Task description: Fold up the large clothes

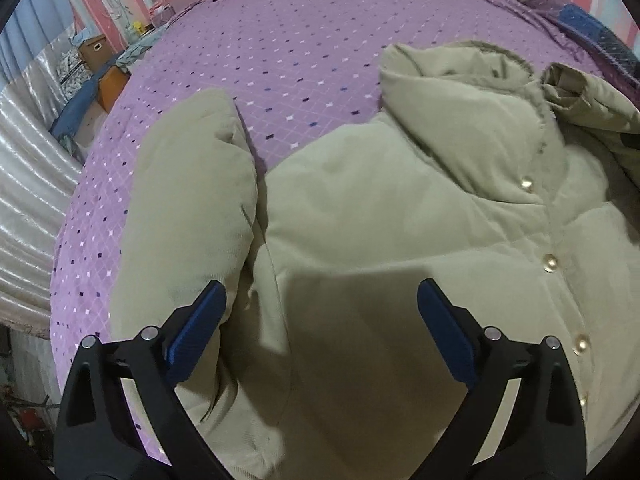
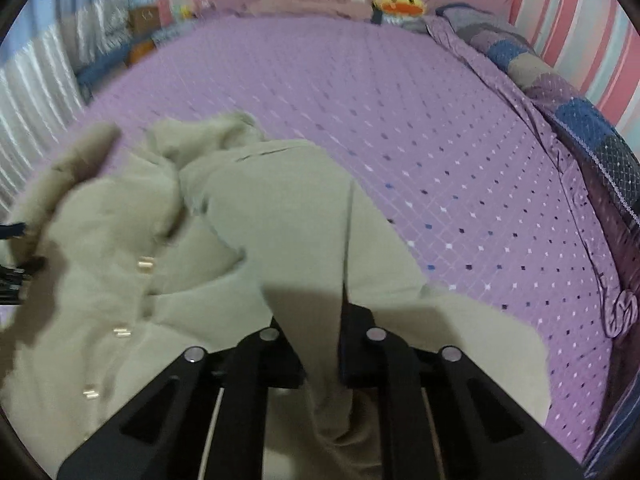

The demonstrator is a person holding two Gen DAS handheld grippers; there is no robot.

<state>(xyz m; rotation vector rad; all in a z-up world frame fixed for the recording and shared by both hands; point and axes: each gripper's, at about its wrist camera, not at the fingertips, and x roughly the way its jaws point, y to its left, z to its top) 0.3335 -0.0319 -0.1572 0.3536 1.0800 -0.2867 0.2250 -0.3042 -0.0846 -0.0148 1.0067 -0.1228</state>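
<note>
A pale khaki padded jacket (image 1: 400,208) with gold snap buttons lies on a purple dotted bed cover (image 1: 288,52). Its left sleeve (image 1: 192,208) lies beside the body. My left gripper (image 1: 320,332) is open, its blue pads hovering over the jacket's lower front. In the right wrist view my right gripper (image 2: 322,352) is shut on the jacket's right sleeve (image 2: 296,216), which is lifted and stretches forward toward the collar (image 2: 200,136). The pads are hidden by the fabric.
A patchwork quilt (image 2: 560,92) is bunched along the bed's right side by a striped wall. A yellow duck plush (image 2: 398,2) and pink pillows sit at the far end. Curtains and clutter stand off the bed's left edge (image 1: 80,80).
</note>
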